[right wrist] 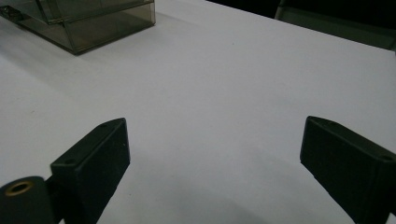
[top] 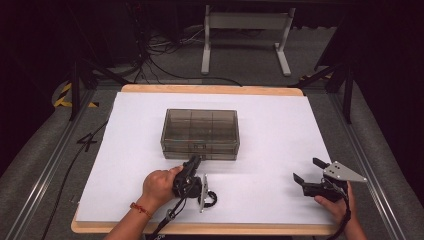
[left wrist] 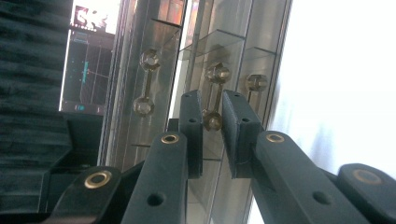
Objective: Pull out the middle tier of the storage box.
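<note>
A smoky clear compartment box (top: 200, 132) with its lid down sits mid-table on the white sheet (top: 280, 130). My left gripper (top: 195, 161), turned on its side, reaches the middle of the box's front wall. In the left gripper view its jaws (left wrist: 212, 100) are closed to a narrow gap on the box's front latch (left wrist: 215, 77), a clear bar with brass-coloured ends. Off to the right my right gripper (top: 309, 170) stands open above bare sheet, nothing between its fingers (right wrist: 215, 154). A corner of the box (right wrist: 93, 18) shows at the top left of the right gripper view.
The white sheet covers a wooden table whose edge (top: 210, 89) shows at the back. Beyond it are a white desk frame (top: 245, 30) and cables (top: 160, 45) on the grey floor. Metal rails (top: 45, 170) run along both sides.
</note>
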### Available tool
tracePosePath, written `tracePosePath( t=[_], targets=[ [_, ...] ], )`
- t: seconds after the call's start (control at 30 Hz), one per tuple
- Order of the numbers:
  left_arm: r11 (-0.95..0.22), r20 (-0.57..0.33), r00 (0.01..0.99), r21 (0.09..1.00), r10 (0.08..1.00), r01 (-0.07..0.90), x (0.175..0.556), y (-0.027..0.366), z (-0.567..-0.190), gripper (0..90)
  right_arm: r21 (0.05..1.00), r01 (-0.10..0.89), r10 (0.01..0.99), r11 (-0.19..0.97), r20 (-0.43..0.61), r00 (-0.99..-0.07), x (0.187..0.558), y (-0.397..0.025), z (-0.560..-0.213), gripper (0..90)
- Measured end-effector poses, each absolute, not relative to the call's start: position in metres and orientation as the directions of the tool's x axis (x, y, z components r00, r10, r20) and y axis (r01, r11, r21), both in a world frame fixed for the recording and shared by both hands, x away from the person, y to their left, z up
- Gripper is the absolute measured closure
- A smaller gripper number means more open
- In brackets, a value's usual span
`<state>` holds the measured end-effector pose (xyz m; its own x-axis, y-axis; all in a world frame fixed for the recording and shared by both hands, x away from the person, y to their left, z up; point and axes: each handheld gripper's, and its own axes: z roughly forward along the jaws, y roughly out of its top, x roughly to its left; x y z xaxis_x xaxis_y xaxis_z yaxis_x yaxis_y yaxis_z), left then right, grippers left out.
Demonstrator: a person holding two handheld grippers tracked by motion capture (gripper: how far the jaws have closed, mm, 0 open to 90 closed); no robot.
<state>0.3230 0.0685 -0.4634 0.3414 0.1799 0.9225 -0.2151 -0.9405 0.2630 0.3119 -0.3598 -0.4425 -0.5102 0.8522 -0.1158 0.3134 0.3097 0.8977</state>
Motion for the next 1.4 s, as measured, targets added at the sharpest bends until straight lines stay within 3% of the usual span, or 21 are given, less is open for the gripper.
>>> tracePosePath(
  t=[1.4],
  targets=[
    [-0.935,0.919,0.357,0.262,0.167,-0.238,0.298,0.074,-0.463,78.9,0.896,0.313,0.845,0.316,-0.116,-0.522,0.312,-0.359,-0.443,8.5]
  ],
)
